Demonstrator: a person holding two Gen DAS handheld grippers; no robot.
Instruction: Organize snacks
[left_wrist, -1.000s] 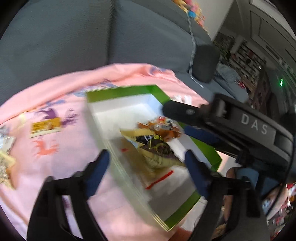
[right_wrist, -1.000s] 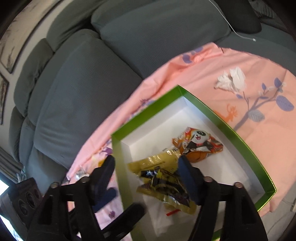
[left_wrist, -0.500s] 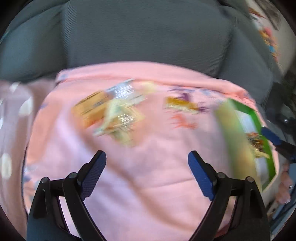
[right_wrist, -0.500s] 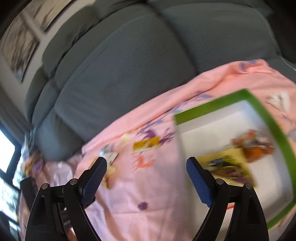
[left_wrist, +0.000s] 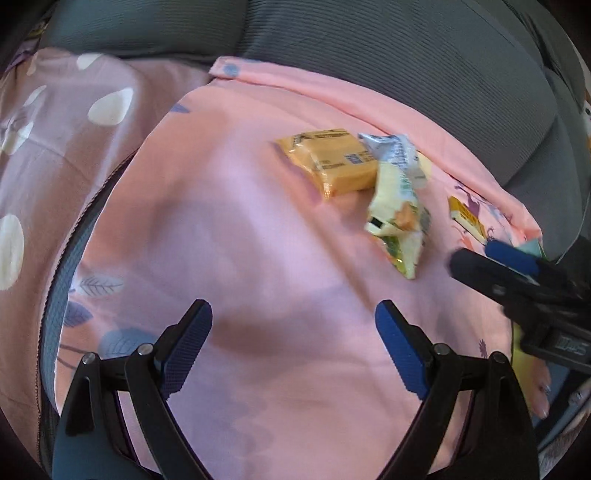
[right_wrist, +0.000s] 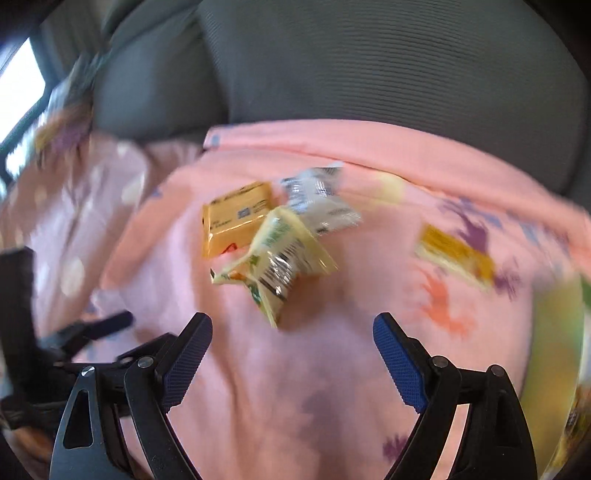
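Three loose snack packets lie clustered on a pink printed sheet (left_wrist: 258, 258) spread over a grey sofa (left_wrist: 406, 55); an orange flat packet (left_wrist: 328, 162) lies at the back, a silvery packet (left_wrist: 391, 147) overlaps its right end, and a crumpled pale-yellow pouch (left_wrist: 399, 221) lies in front of both, touching them; a fourth, small yellow packet (left_wrist: 467, 214) lies apart to the right. All look light, thin and soft, likely crinkly film that would slip and buckle; the pouch is probably best pinched across its puffed middle or a sealed end, the orange packet across its short width, since it looks stiffer and flatter. The left hand-held gripper (left_wrist: 293, 347) has its blue-padded fingers spread wide with nothing between them, over bare sheet; the packets lie ahead of it and to the right, well apart from its tips. The right hand-held gripper (right_wrist: 291, 354) is likewise spread and empty; in its view, which is blurred, the pouch (right_wrist: 277, 258) lies just ahead of the gap between its fingers, slightly left of centre, near but not touching. A green-edged box (right_wrist: 585, 291) shows only as a blur at the far right.
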